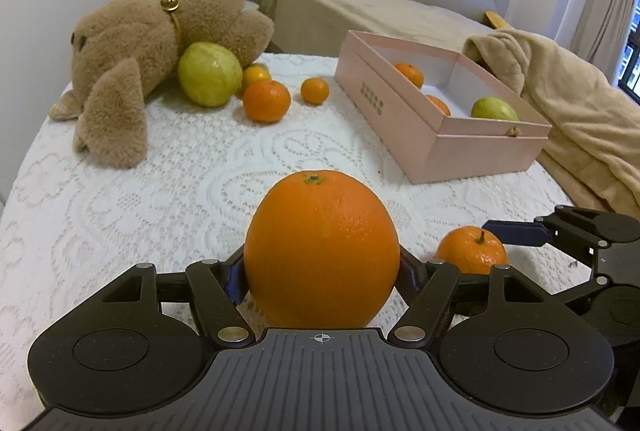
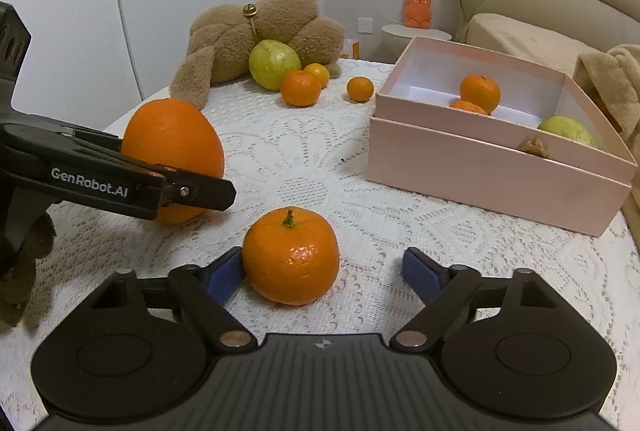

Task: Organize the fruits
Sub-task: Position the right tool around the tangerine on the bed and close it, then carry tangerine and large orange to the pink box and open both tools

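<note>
1. Two grippers at work on the lace tablecloth (image 1: 160, 199), each with one fruit between its fingers.
2. Left gripper (image 1: 322, 271): clamped on the large orange (image 1: 322, 251), pads pressing both flanks at the widest girth, stem end up.
3. Right gripper (image 2: 324, 273): not yet closed on the mandarin (image 2: 291, 255); left pad touching or nearly touching the skin, right pad standing well clear, fruit resting on the cloth.
4. Pink box (image 2: 480, 175) beyond and to the right, already holding two mandarins and a green guava (image 2: 568, 131).
5. Loose fruit near the plush toy (image 1: 132, 63): another guava (image 1: 210, 75) and three small mandarins (image 1: 266, 101), well apart from both grippers.
6. Handling, as a judgement: large orange probably heavy for its size, firm, waxy rind, round enough to roll or slip out if pinched above or below the middle; best held across the equator, as now.
7. Mandarin likely lighter, with looser, softer peel that dents under hard pressure; best centred between the pads first, then squeezed gently at mid-height, clear of the stem.
8. Guavas likely bruise-prone; gentle lowering into the box rather than dropping.
</note>
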A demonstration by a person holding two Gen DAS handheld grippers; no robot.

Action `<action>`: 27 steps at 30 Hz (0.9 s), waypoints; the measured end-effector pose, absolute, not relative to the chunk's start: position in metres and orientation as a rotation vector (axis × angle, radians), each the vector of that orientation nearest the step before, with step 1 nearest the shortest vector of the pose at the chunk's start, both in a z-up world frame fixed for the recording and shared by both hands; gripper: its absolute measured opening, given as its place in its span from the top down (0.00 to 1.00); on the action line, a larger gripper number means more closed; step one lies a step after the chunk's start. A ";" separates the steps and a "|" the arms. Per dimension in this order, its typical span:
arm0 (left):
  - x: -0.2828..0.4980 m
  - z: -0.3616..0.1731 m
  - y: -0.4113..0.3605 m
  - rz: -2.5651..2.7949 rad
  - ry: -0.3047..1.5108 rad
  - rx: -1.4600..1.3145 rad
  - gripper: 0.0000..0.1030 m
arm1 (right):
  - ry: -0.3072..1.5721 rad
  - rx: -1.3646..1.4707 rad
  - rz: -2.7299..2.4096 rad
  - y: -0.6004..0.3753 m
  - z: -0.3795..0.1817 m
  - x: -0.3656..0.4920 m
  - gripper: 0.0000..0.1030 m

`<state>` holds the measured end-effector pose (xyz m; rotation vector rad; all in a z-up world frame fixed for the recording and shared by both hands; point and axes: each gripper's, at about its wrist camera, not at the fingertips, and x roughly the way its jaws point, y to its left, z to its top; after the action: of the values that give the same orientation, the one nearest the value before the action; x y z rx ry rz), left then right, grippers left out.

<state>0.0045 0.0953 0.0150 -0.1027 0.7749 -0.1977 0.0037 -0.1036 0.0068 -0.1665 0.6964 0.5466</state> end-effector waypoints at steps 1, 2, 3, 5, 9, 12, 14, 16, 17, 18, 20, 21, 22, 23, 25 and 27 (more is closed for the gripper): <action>0.004 0.015 0.094 -0.196 0.775 -0.098 0.27 | 0.692 -0.175 0.551 -0.102 0.007 0.003 0.25; 0.005 0.015 0.094 -0.194 0.775 -0.095 0.27 | 0.687 -0.184 0.556 -0.101 0.008 0.001 0.29; 0.005 0.015 0.094 -0.192 0.775 -0.095 0.27 | 0.684 -0.190 0.560 -0.100 0.008 0.001 0.31; 0.006 0.014 0.094 -0.191 0.775 -0.096 0.27 | 0.681 -0.203 0.563 -0.097 0.008 0.001 0.34; 0.005 0.014 0.094 -0.191 0.775 -0.099 0.27 | 0.682 -0.199 0.578 -0.096 0.008 0.002 0.40; 0.005 0.014 0.094 -0.190 0.775 -0.095 0.28 | 0.683 -0.196 0.599 -0.093 0.011 0.001 0.54; 0.005 0.014 0.094 -0.189 0.773 -0.093 0.28 | 0.686 -0.197 0.597 -0.092 0.011 0.001 0.54; 0.005 0.013 0.094 -0.189 0.768 -0.094 0.28 | 0.690 -0.188 0.599 -0.093 0.011 0.002 0.54; 0.005 0.013 0.094 -0.188 0.766 -0.095 0.28 | 0.692 -0.181 0.599 -0.093 0.011 0.003 0.54; 0.005 0.013 0.094 -0.188 0.763 -0.098 0.28 | 0.696 -0.174 0.599 -0.094 0.011 0.003 0.54; 0.005 0.013 0.095 -0.189 0.758 -0.102 0.28 | 0.702 -0.161 0.597 -0.096 0.011 0.005 0.55; 0.005 0.013 0.095 -0.188 0.756 -0.104 0.28 | 0.705 -0.157 0.594 -0.096 0.011 0.006 0.55; 0.005 0.013 0.095 -0.187 0.755 -0.106 0.28 | 0.705 -0.155 0.589 -0.097 0.012 0.007 0.55; 0.005 0.013 0.095 -0.185 0.754 -0.109 0.28 | 0.705 -0.153 0.583 -0.098 0.013 0.009 0.55; 0.006 0.016 0.094 -0.180 0.748 -0.121 0.28 | 0.707 -0.140 0.576 -0.100 0.016 0.012 0.55; 0.007 0.026 0.093 -0.184 0.727 -0.129 0.28 | 0.704 -0.113 0.578 -0.103 0.025 0.017 0.55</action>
<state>0.0068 0.0931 0.0259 -0.1288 0.7272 -0.1841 0.0167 -0.1034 0.0252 -0.1128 0.7036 0.5784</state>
